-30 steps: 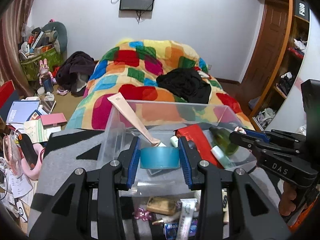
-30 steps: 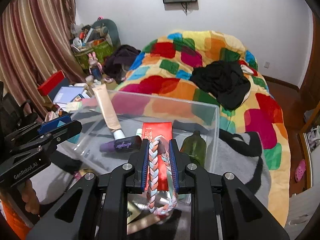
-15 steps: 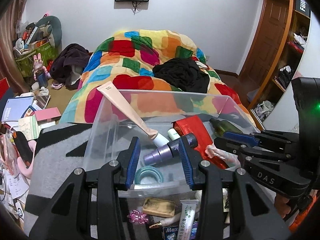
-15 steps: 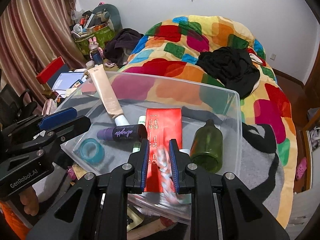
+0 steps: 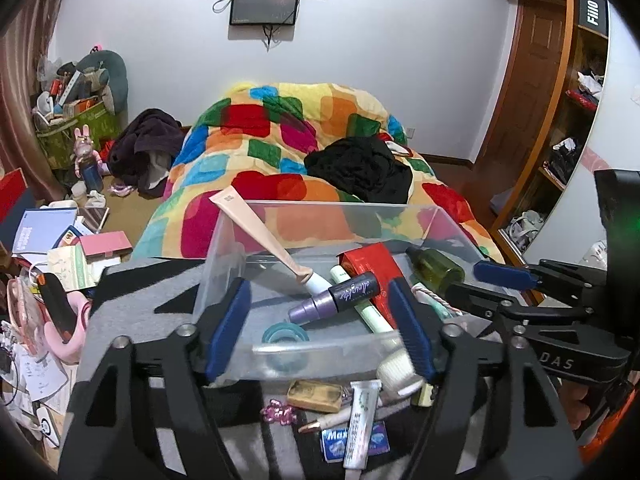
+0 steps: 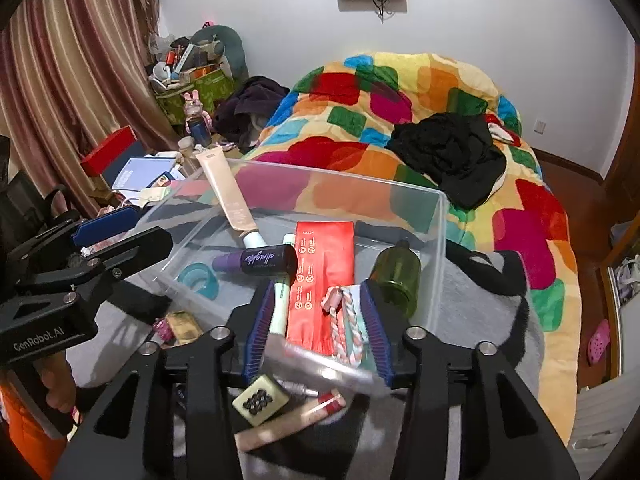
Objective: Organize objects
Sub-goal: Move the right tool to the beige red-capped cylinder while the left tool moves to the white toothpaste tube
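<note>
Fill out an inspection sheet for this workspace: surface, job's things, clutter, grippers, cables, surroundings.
Surface: grey and black patterned blanket under the box.
Job's things: clear plastic storage box holds a teal tape ring, purple-black cosmetic bottle, red flat packet, green glass bottle, beige tube leaning on the rim, braided pastel rope.
Clutter: white tube, pink charm, mahjong tile outside the box.
Grippers: left gripper opening, nothing between jaws; right gripper opening, rope between jaws, unpinched.
Cables: wires under wall screen.
Surroundings: colourful quilt, curtain.
</note>
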`<state>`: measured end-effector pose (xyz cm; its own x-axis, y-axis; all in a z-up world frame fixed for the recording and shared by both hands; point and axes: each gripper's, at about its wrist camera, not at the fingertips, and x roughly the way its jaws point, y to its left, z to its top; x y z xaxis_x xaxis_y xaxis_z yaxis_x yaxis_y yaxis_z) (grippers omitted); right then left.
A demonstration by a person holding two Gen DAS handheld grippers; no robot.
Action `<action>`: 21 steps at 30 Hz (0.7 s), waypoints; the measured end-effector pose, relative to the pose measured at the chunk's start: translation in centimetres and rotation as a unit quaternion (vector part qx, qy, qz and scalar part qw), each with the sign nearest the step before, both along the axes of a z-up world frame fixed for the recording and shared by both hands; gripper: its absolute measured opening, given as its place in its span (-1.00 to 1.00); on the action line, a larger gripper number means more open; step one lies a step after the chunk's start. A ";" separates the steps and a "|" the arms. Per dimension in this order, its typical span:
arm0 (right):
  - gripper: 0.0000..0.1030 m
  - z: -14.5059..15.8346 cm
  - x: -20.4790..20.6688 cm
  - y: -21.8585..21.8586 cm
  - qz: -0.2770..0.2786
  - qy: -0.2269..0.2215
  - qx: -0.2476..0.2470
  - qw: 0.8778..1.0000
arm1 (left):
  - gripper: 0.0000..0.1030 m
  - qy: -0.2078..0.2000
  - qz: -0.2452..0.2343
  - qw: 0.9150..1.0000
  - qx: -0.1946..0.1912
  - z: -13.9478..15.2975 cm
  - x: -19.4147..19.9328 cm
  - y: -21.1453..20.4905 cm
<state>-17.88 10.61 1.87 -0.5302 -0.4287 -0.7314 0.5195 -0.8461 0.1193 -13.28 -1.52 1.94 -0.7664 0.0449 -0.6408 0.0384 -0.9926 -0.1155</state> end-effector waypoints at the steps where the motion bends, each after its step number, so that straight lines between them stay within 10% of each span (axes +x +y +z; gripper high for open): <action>1: -0.03 0.2 0.3 0.2 -0.002 0.005 0.000 1.000 | 0.62 0.003 0.002 1.000 -0.002 0.2 0.3 0.0; 11: 0.26 1.2 4.3 1.7 -0.005 0.036 0.003 0.999 | 0.88 0.000 0.011 1.000 -0.001 0.1 3.7 -0.9; 21: 0.26 -3.7 5.9 1.3 0.007 -0.040 0.013 0.999 | 0.76 -0.057 -0.028 0.998 -0.013 -4.5 5.7 0.6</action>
<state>-12.01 11.88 -1.85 -0.4641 -0.4162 -0.7819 0.5216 -0.8419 0.1385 -7.58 -0.89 -2.55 -0.6857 0.0689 -0.7247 -0.0066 -0.9961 -0.0885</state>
